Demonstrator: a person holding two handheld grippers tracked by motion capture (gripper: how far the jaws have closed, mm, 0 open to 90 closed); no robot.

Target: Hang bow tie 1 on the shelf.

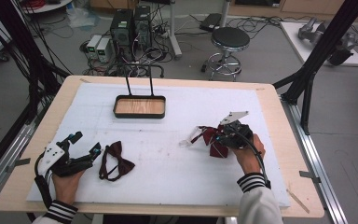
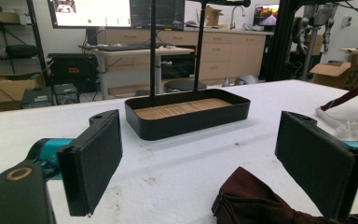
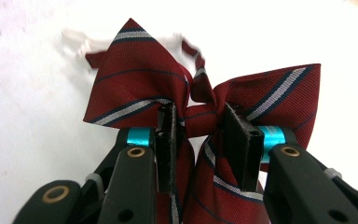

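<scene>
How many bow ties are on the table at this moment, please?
2: a plain dark maroon bow tie lies on the white mat beside the left gripper; a striped red bow tie is clamped at its knot by the right gripper.

1. The left gripper (image 1: 80, 147) has black jaws, teal fittings, a white plate and a black cable.
2. The right gripper (image 3: 198, 128) shows brass screws.
3. The sleeves (image 1: 253, 183) have black-and-white striped cuffs.

Striped bow tie (image 3: 205, 100) is showing deep red with white and navy diagonals; plain bow tie (image 1: 115, 160) is showing dark maroon; tray (image 1: 139, 114) is showing black around wood grain.
</scene>
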